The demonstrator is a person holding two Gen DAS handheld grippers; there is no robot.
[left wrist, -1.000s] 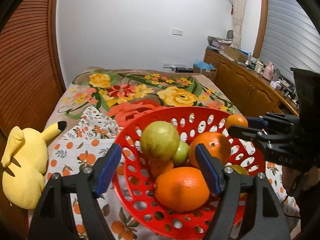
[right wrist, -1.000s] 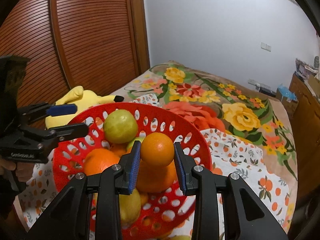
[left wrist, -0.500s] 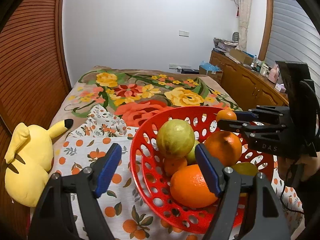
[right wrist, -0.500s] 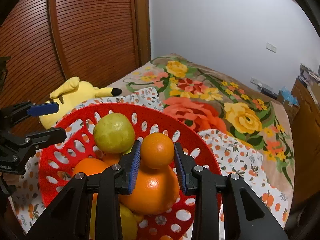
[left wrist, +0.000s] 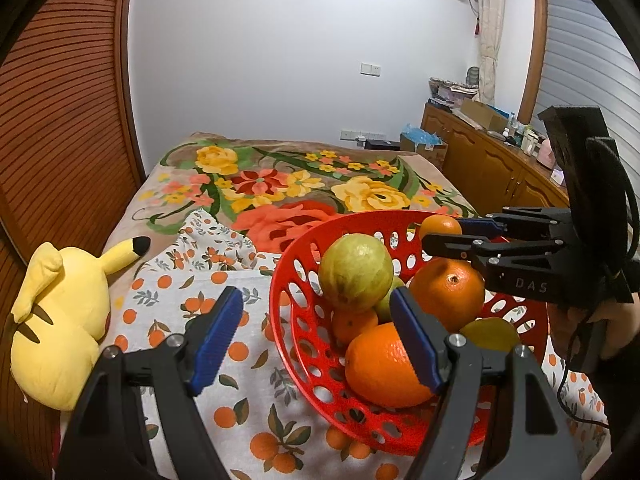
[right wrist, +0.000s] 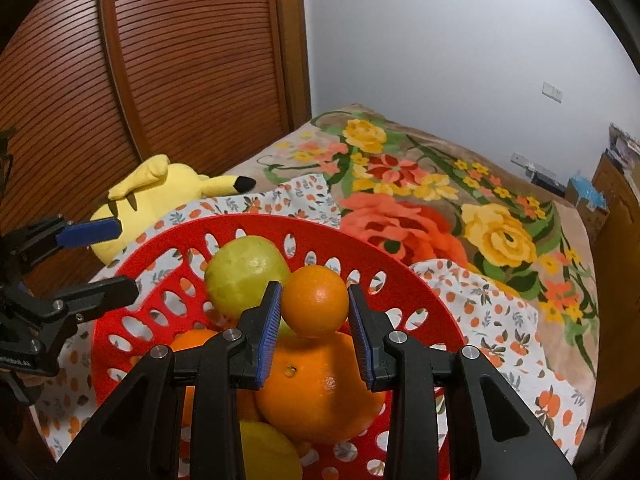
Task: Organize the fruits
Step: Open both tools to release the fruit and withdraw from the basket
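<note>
R gripper is clenching a small orange, holding it just above a big orange in the red basket. "DAS" is showing on its body in the left wrist view. L gripper is gaping empty, straddling the basket rim. A yellow plush is lying nearby on the fruit-print cloth.

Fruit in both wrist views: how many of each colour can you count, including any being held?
Orange fruits: 4, counting the small orange in the right gripper
Green fruits: 2
Yellow fruit: 1
Total: 7 visible
</note>
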